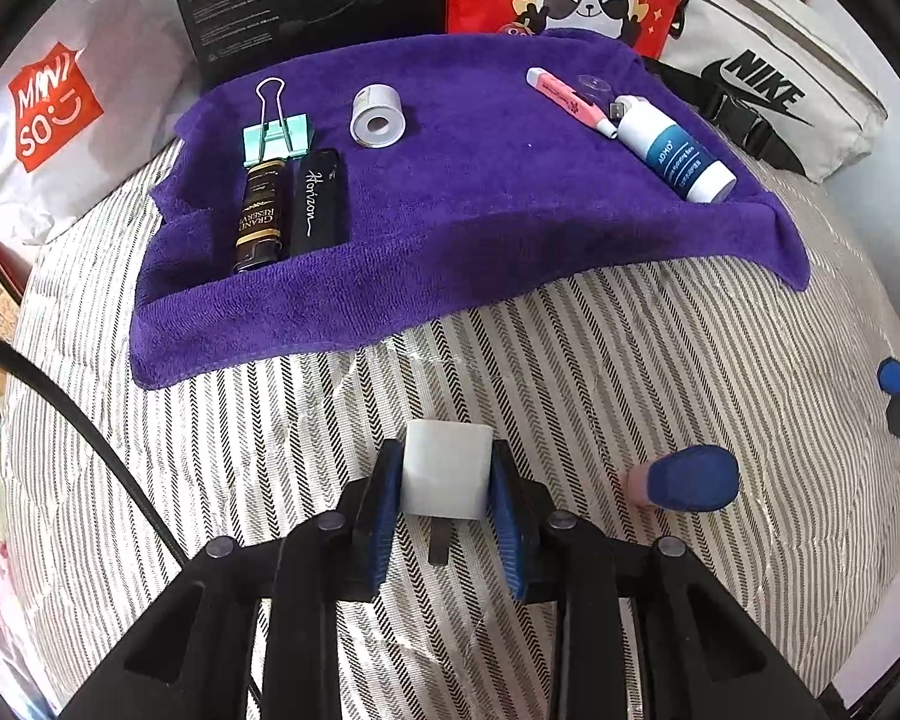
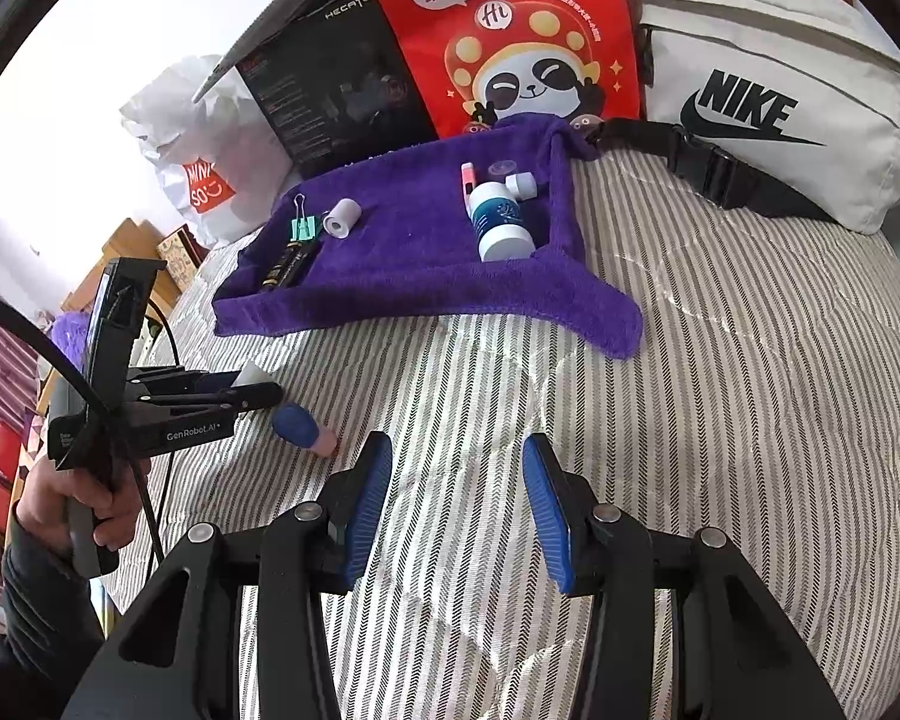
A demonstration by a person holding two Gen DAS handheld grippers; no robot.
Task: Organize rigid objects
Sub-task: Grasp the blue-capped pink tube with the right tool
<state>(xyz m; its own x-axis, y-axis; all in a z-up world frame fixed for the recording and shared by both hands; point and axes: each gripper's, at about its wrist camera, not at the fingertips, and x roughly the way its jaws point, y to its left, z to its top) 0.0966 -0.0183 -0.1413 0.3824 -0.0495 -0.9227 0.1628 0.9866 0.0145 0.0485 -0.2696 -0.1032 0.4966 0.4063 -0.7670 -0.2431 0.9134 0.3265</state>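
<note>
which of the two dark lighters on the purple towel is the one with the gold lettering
The left lighter, lying directly below the green binder clip. Its gold print reads Grand Reserve; the black lighter beside it carries white script reading Horizon.

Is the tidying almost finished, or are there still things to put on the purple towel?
Nearly. Laid on the purple towel already: a binder clip, two lighters, a tape roll, a pink highlighter and a white bottle. The left gripper holds a white block. A blue-capped item waits on the striped cover; the right gripper is empty.
</note>
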